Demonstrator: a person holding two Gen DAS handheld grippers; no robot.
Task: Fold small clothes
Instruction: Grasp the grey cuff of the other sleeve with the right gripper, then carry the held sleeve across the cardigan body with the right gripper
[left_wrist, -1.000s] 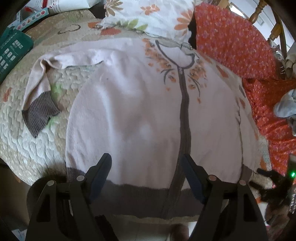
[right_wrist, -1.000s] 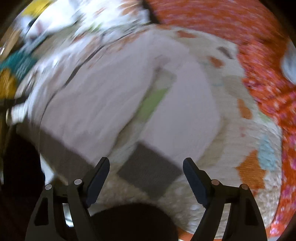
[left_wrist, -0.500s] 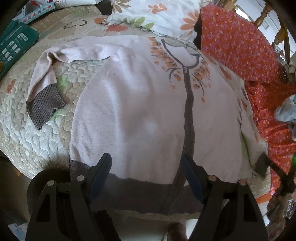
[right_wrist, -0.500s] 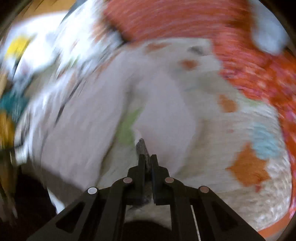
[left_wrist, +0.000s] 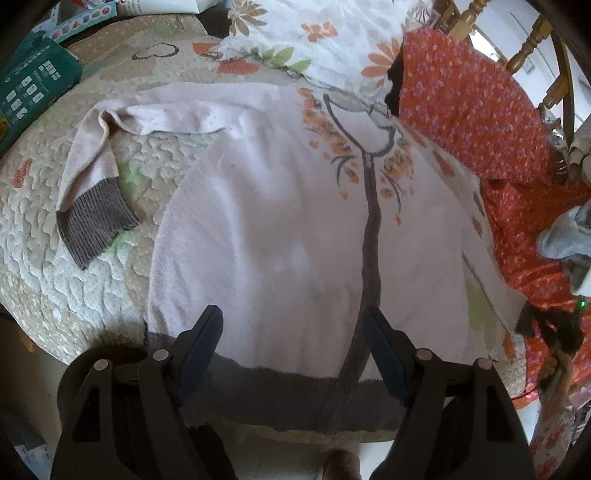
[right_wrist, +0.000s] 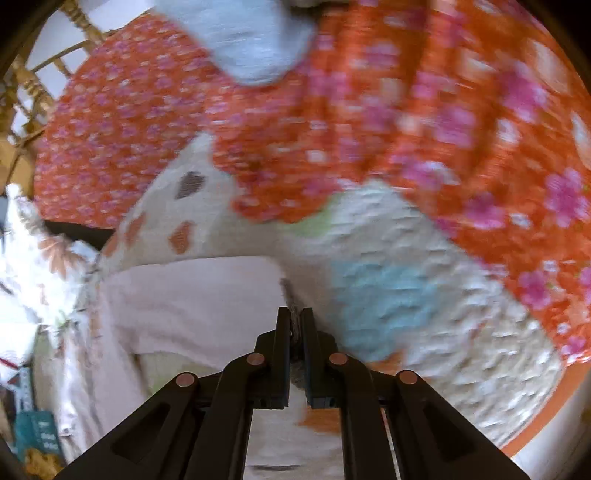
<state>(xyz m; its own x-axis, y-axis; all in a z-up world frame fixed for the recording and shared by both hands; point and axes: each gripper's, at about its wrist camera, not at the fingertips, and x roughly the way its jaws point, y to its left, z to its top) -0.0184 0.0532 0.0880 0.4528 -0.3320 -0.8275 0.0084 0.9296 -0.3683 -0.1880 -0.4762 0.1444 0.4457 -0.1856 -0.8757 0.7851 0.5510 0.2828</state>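
Pinching grey cuff (right_wrist: 295, 317) (sleeve's end), right hand-held gripper (right_wrist: 295, 314)

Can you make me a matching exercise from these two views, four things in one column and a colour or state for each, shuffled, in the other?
Things:
1. left claw
2. right claw
3. cardigan hem band
4. cloth beside the cardigan

Colour or state:
A. orange-red with small flowers
B. shut on the grey sleeve cuff
C. open above the hem, holding nothing
D. grey-brown ribbed knit

Pairs: 1-C, 2-B, 3-D, 4-A
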